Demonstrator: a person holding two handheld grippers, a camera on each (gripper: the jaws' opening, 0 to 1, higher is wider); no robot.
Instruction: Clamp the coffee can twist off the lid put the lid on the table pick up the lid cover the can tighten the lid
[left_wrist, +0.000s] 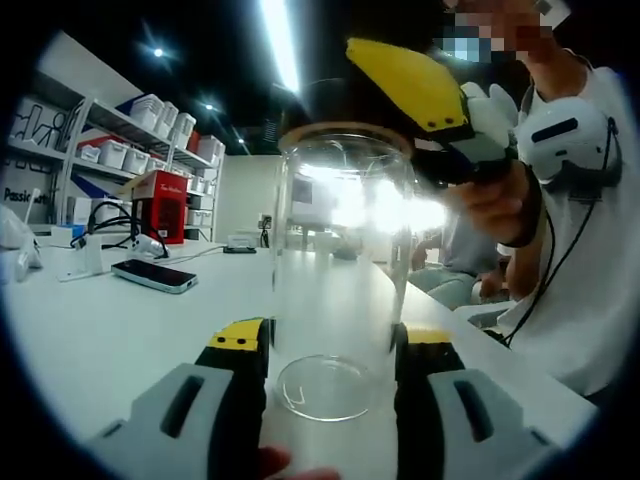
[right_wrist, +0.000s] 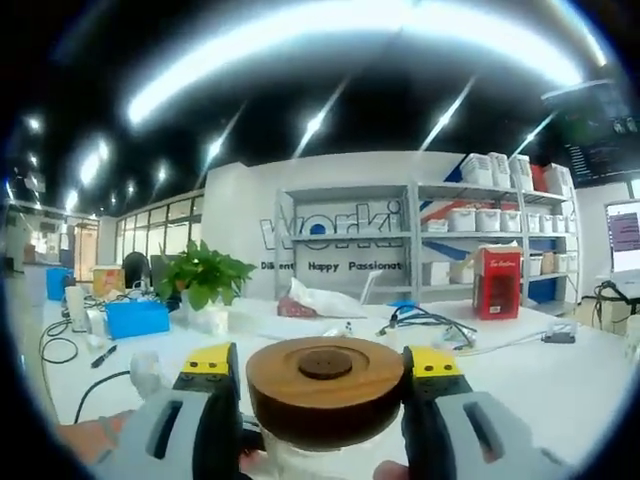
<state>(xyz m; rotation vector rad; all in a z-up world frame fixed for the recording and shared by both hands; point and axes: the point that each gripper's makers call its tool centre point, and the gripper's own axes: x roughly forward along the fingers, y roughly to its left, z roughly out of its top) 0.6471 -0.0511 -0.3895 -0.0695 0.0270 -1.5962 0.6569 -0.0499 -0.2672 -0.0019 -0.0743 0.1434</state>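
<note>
1. Glass coffee can upright on the white worktop, pinched low on its body between the two jaws of the left claw; apparently held there to stop it turning while the lid is worked.
2. Wooden lid seen from above in the right gripper view, clamped across its width by the right claw, jaws pressed against opposite sides of its rim.
3. Same right claw visible at the can's mouth in the left gripper view, reaching in from the person's side; lid seated on the can or just clear of it, cannot tell which.
4. Likely a twisting step, loosening or tightening not readable.
5. Phone lying well apart on the worktop, out of the way.
</note>
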